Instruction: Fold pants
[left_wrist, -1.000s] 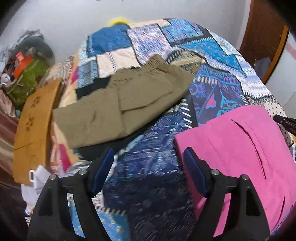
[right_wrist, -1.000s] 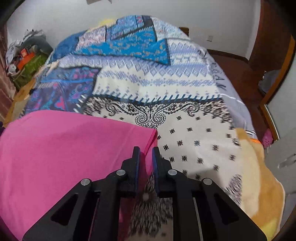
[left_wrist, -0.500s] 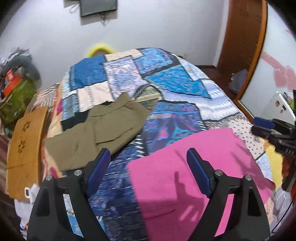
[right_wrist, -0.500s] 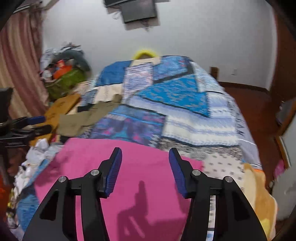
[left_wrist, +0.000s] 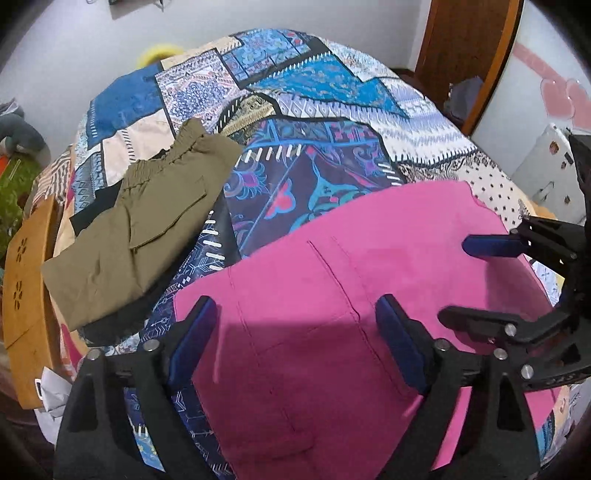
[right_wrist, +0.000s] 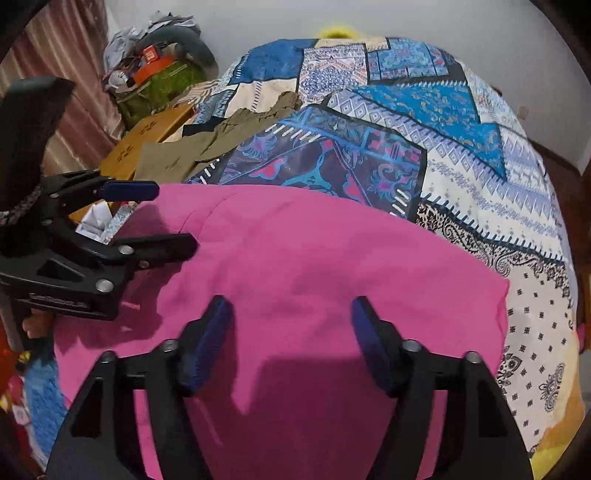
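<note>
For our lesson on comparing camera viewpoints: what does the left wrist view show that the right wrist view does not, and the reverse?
Only the left wrist view shows the wooden door frame, the pink heart decoration on the wall, and the seam lines on the pink pants.

Only the right wrist view shows the curtain and the cluttered green basket.

Both show the pink pants, the folded olive pants, the patchwork bedspread, and the left gripper and right gripper, jaws apart, over the pink fabric.

Your bright pink cloth pants (left_wrist: 332, 295) lie flat and folded into a broad rectangle on the patchwork bedspread (left_wrist: 325, 122), seams showing, nearest you. Folded olive-green pants (left_wrist: 136, 229) lie well apart, near the bed's left edge.
</note>
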